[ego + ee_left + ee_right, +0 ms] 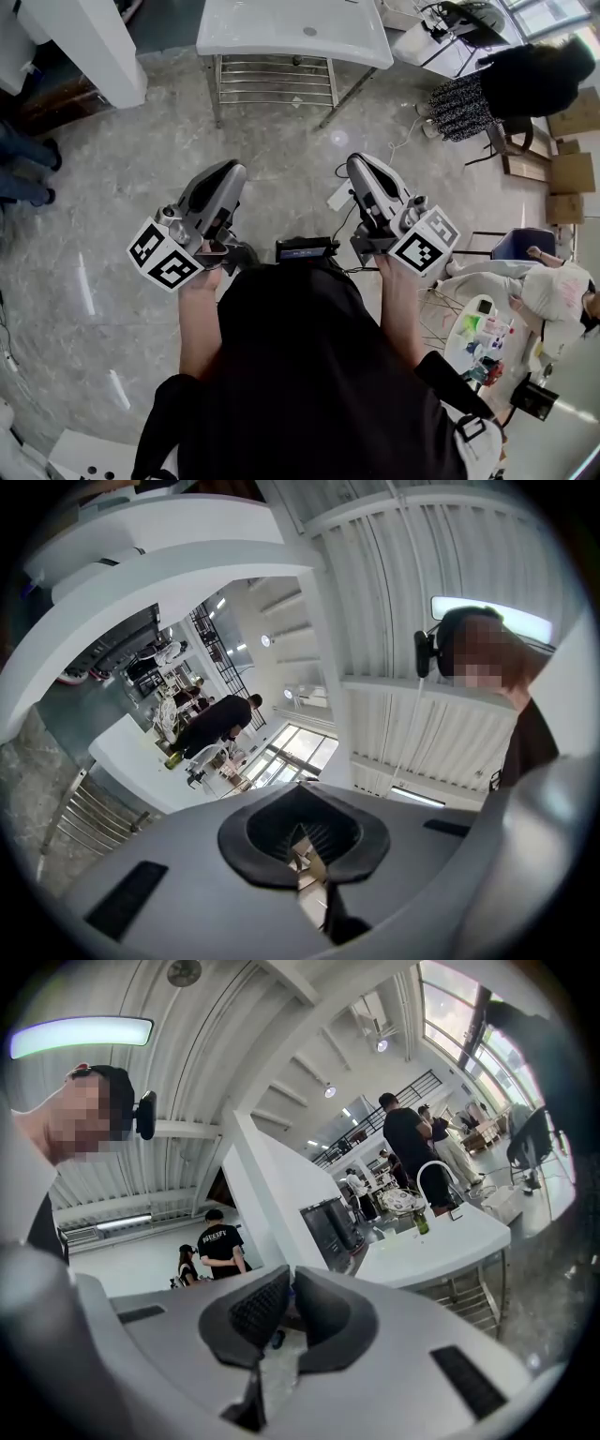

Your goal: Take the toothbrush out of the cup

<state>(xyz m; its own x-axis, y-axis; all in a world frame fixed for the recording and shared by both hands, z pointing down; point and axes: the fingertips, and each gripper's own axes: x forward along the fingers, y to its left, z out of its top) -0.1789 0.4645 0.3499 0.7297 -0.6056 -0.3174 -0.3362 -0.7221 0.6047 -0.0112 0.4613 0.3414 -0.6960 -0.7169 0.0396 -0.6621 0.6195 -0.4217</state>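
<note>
I cannot make out a toothbrush or a cup in any view. In the head view my left gripper (228, 171) and right gripper (360, 161) are held close in front of the person's body, over the marble floor, and point toward the white sink table (281, 37). In the left gripper view, the left gripper (305, 832) has its black pads together with nothing between them. The right gripper (286, 1299) also stands shut and empty. Beyond it is the white counter (441, 1241) with a curved faucet (436, 1180) and a green bottle (421, 1221).
A metal rack (274, 82) sits under the sink table. A white pillar (89, 42) stands at the far left. A person in black (525, 80) is at the far right. At the right, another person (553, 291) sits by a small round table (478, 342) of colourful items. Cardboard boxes (567, 173) stand beyond.
</note>
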